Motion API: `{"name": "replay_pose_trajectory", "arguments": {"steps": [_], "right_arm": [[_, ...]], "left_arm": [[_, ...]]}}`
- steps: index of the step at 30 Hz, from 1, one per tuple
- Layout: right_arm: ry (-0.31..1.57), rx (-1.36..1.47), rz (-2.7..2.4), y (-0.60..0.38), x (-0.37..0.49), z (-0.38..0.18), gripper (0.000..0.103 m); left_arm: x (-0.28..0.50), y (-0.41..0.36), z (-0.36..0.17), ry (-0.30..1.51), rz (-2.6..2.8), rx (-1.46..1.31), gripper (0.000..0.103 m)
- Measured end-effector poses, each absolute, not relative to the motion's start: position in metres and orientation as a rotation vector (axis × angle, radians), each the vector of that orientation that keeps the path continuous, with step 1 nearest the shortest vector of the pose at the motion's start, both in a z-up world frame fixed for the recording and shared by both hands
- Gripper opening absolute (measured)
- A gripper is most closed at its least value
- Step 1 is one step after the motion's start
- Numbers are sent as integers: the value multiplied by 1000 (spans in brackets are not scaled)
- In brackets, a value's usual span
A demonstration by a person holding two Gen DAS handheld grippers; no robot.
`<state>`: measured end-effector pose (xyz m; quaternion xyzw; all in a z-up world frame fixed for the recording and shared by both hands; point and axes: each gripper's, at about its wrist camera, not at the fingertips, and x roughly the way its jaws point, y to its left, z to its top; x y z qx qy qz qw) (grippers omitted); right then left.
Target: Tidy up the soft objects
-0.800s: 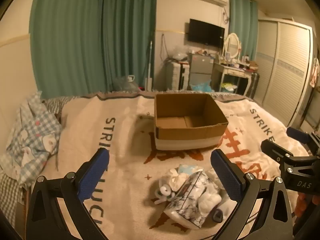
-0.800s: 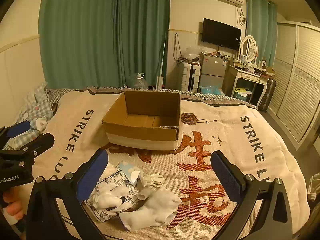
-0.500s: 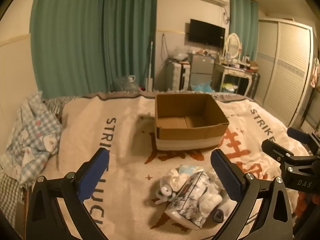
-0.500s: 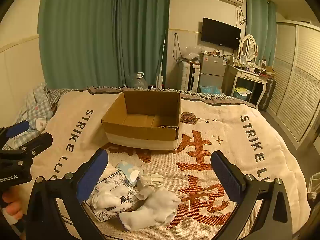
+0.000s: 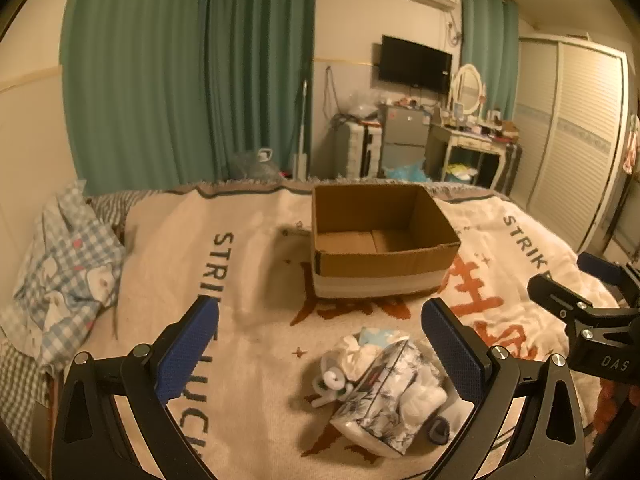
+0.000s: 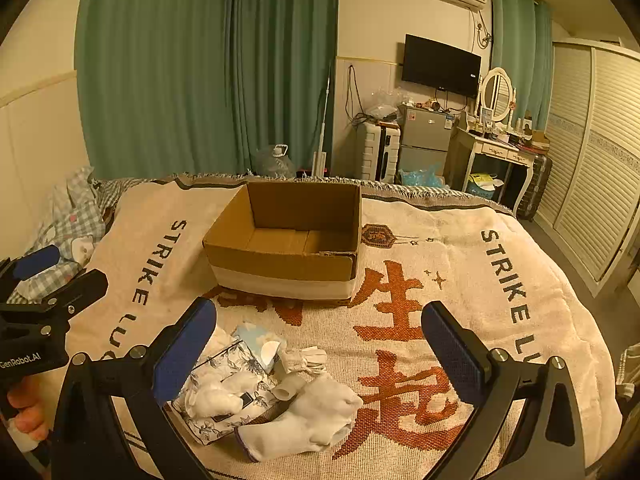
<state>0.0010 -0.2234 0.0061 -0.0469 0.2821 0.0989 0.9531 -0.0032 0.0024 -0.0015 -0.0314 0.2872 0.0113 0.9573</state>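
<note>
An empty open cardboard box [image 5: 380, 240] [image 6: 288, 244] stands on the bed's printed blanket [image 6: 460, 280]. In front of it lies a heap of soft things: a floral tissue pack [image 5: 384, 396] [image 6: 224, 392], a white sock [image 6: 308, 420], white gloves [image 6: 302, 360] and a pale blue packet [image 6: 256, 338]. My left gripper [image 5: 320, 356] is open and empty, held above the blanket just left of the heap. My right gripper [image 6: 320, 354] is open and empty, held above the heap. Each gripper shows at the edge of the other's view.
A checked pillow [image 5: 60, 276] lies at the bed's left edge. Beyond the bed are green curtains [image 6: 208, 72], a water jug [image 6: 276, 160], a small fridge [image 6: 424, 140], a dressing table [image 6: 500, 152] and a wardrobe [image 6: 596, 152] on the right.
Both views shifted only slightly. Nothing on the bed moved, and both grippers stayed open.
</note>
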Motion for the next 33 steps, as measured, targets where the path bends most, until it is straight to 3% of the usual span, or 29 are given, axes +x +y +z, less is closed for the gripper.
{"name": "replay_pose_trajectory", "arguments": {"steps": [33], "right_arm": [[587, -90, 198, -221, 0, 6, 103]], "left_arm": [[-1, 1, -8, 596, 30, -62, 103]]}}
